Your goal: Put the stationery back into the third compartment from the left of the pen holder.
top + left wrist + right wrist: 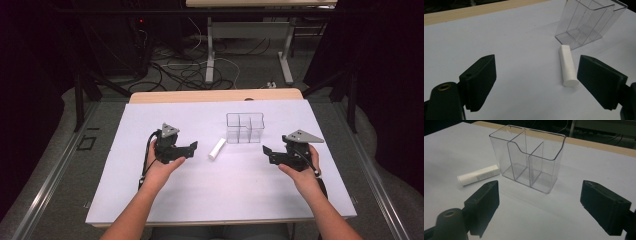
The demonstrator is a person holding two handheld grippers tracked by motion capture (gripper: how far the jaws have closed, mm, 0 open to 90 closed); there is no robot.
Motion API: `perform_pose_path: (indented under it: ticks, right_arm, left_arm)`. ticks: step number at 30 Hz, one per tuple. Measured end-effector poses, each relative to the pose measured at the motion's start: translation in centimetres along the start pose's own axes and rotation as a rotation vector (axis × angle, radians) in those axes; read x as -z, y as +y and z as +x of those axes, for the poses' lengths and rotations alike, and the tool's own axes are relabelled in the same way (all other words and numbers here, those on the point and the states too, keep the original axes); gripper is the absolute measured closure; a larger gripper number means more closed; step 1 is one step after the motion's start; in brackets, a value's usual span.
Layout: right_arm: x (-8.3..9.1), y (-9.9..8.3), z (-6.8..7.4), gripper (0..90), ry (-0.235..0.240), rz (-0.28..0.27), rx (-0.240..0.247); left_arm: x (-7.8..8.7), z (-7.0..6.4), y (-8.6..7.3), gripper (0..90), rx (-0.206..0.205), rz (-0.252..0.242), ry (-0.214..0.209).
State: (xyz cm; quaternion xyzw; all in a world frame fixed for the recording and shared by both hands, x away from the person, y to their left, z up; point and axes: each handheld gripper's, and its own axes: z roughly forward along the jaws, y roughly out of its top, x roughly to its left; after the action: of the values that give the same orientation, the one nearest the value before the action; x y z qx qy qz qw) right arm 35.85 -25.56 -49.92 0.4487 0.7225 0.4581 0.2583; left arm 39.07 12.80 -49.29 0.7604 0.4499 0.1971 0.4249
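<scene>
White-topped table (150, 200) with wooden far edge; beyond it, tangled cables (175, 70) on floor beside grey desk legs (210, 50).

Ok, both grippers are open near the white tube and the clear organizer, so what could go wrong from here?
The white tube lies flat on its round side, so the left gripper could nudge it into a roll instead of pinching it. The clear organizer is empty and looks light; it may tip or slide if bumped. Its compartments look narrow, so a tilted tube could catch on a divider.

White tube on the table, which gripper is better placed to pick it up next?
Left. The left gripper is open, aimed at the white tube lying close ahead; the right gripper faces the clear organizer.
</scene>
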Motion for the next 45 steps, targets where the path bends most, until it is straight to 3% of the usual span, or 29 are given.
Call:
perform_pose_path:
  ticks: [8,11,20,32,39,45]
  right_arm:
    - [-0.1,-0.3,-0.4,15.4,-0.005,0.008,-0.012]
    - [-0.2,-0.4,-0.5,15.4,-0.008,0.009,-0.019]
    - [-0.2,-0.6,-0.7,15.4,-0.011,0.018,-0.037]
    - [-0.5,-0.9,-0.8,15.4,-0.001,0.025,-0.061]
    - [-0.5,-1.0,-1.0,15.5,0.006,0.025,-0.061]
    - [-0.6,-1.1,-1.0,15.5,0.005,0.029,-0.062]
  left_arm:
    - [-1.9,-1.4,1.2,30.2,-0.009,0.009,-0.009]
    - [-2.7,-1.8,1.3,35.0,-0.043,0.028,-0.005]
    - [-4.7,-2.8,1.0,38.5,-0.055,0.092,-0.019]
    - [-6.8,-3.7,0.0,43.7,0.031,0.187,-0.054]
    - [-7.8,-4.3,-0.4,47.4,0.038,0.229,-0.06]
    - [-8.5,-4.9,-0.7,50.5,0.017,0.249,-0.055]
